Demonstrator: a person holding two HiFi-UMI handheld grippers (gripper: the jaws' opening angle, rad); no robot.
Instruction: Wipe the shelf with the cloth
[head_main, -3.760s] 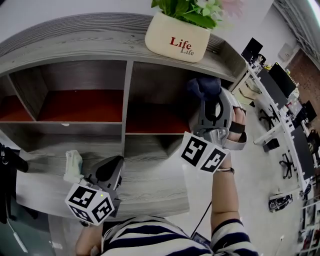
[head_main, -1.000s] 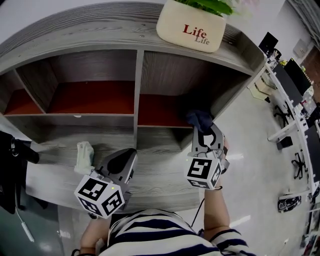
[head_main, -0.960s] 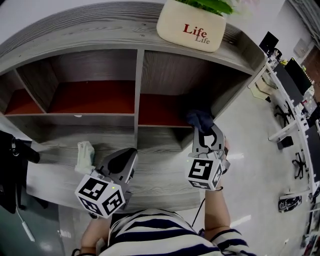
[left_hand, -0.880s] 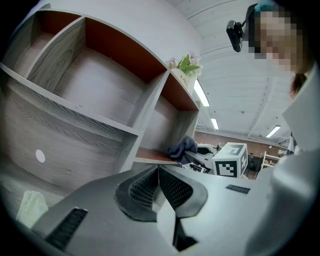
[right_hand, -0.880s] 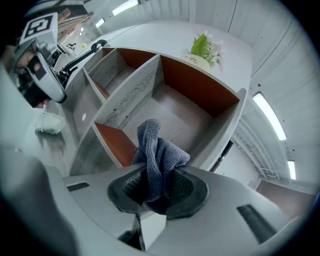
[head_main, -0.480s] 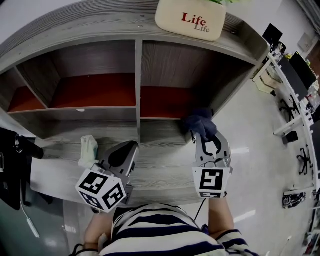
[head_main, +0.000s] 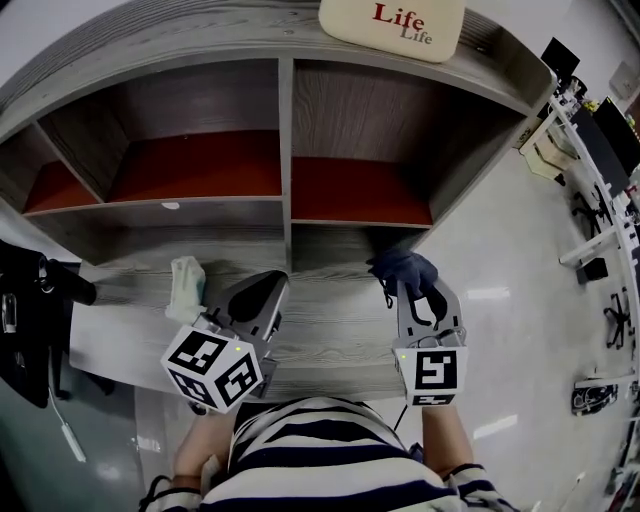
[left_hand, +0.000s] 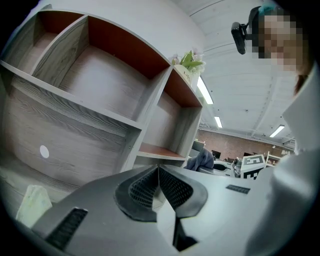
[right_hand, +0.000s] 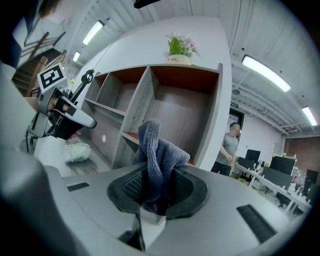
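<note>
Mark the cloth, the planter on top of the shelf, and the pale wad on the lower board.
cloth (head_main: 402, 268): head view, the bunched dark-blue fabric.
planter (head_main: 392, 22): head view, its front face at the lettering.
pale wad (head_main: 187, 285): head view, its middle.

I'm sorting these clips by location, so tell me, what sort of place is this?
Most likely an open-plan office: desks with monitors stand in the background, long ceiling lights run overhead, and a wooden shelf carries a planter.
</note>
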